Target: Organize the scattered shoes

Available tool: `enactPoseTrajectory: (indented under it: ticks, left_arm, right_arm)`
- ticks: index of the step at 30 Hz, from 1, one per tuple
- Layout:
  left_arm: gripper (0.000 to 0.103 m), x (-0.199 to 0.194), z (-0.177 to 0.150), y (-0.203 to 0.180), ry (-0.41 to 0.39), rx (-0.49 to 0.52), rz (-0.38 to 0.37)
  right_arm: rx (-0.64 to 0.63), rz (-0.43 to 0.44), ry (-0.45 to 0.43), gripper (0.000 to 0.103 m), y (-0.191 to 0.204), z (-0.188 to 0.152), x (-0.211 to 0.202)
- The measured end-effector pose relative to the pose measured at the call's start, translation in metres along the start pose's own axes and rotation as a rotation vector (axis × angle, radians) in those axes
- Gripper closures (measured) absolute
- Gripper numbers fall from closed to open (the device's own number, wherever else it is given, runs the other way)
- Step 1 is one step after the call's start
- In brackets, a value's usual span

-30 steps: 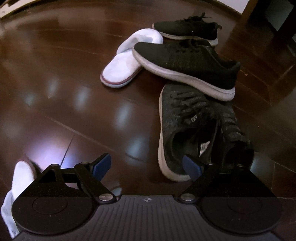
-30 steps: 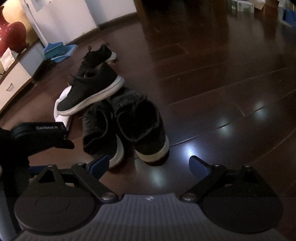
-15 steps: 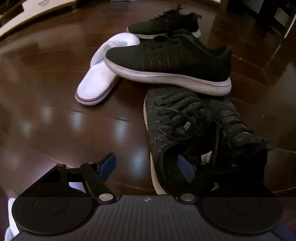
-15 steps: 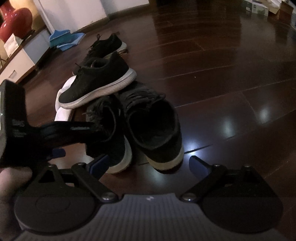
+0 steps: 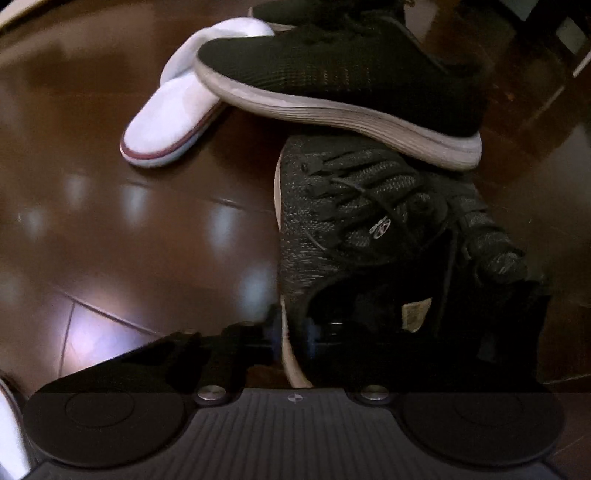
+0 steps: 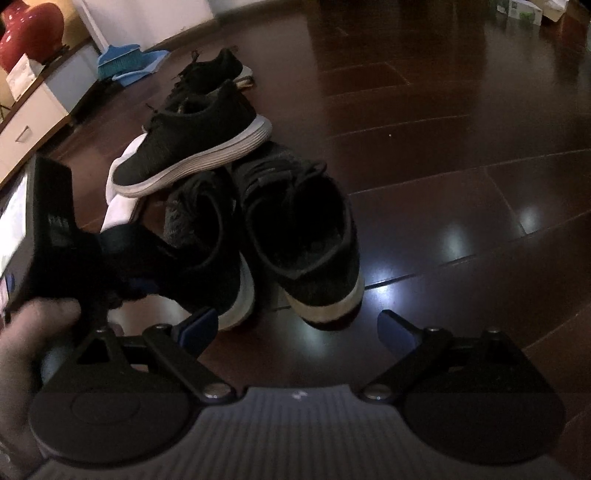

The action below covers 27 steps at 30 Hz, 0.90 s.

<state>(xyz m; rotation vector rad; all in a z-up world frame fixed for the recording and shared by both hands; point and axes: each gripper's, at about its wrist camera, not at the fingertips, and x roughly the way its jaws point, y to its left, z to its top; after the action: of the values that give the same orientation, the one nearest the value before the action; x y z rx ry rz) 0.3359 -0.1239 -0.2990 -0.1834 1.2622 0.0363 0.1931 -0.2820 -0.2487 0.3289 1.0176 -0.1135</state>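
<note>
Two dark grey knit sneakers lie side by side on the wood floor, heels toward me. My left gripper (image 5: 291, 328) is shut on the collar wall of the left grey sneaker (image 5: 332, 221), one finger inside and one outside. The right grey sneaker (image 6: 306, 236) has its heel just ahead of my right gripper (image 6: 295, 325), which is open and holds nothing. A black sneaker with a white sole (image 5: 332, 70) rests across the grey toes and on a white slipper (image 5: 173, 118). A second black sneaker (image 6: 218, 70) lies farther back.
A person's hand (image 6: 29, 350) holds the left gripper at the left edge. Another white slipper (image 5: 7, 435) shows at the lower left corner. A blue dustpan and brush (image 6: 125, 62), a low cabinet (image 6: 33, 110) and a red vase (image 6: 33, 33) line the far left wall.
My left gripper moved forward to the left grey sneaker and shut on its collar. The right gripper came closer to the right grey sneaker's heel and stayed open.
</note>
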Motion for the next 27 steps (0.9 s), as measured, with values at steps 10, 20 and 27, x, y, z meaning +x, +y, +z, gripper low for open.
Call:
enactPoseTrajectory:
  ticks: [10,20,27]
  left_arm:
    - [0.093,-0.021,0.003,0.01,0.042,-0.032,-0.047]
    - [0.093,-0.058,-0.012,0.01,0.054,0.036,-0.008]
    - [0.093,-0.074,-0.049,0.002,0.075,0.115,0.04]
  right_arm:
    - [0.02,-0.012,0.003,0.008,-0.006,-0.004,-0.013]
    - [0.066,0.005,-0.014,0.008,-0.011,-0.015,-0.043]
    - [0.099,0.007,-0.015,0.008,-0.019,-0.037,-0.064]
